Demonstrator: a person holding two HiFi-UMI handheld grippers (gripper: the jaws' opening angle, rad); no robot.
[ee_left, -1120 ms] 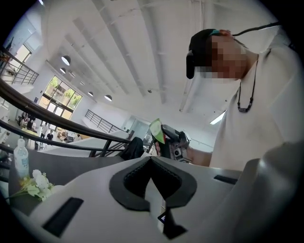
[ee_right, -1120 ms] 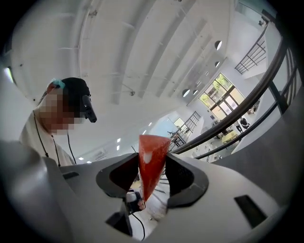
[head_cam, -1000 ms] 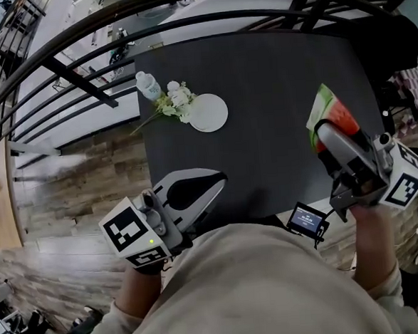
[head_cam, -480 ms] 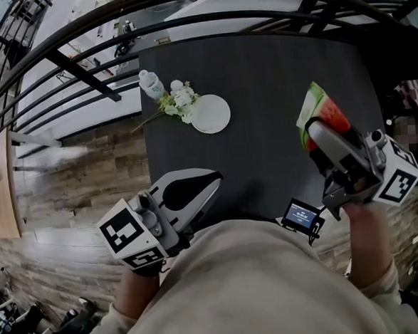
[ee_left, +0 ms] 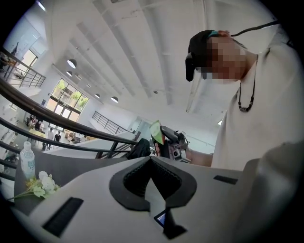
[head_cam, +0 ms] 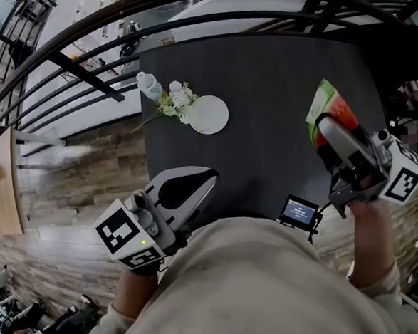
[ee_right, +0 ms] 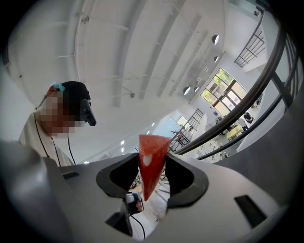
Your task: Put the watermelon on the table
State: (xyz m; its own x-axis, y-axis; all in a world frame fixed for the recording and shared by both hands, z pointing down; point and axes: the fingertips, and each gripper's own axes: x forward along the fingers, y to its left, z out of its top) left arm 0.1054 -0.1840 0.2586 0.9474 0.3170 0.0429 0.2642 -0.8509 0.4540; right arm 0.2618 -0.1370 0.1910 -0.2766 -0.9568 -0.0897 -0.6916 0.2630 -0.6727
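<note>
A watermelon slice, red flesh with a green rind, is held above the right side of the dark table. My right gripper is shut on it. In the right gripper view the red wedge stands upright between both pads. My left gripper sits at the table's near left edge with its jaws shut and nothing between them. The left gripper view also shows the slice in the right gripper across from it.
A white round plate, a small bunch of white flowers and a plastic bottle sit at the table's far left. Dark railings curve behind the table. A small screen device hangs at the person's chest. Wooden floor lies to the left.
The right gripper with the slice drifted a little left, then back right over the table's right side. The left gripper has stayed put.
</note>
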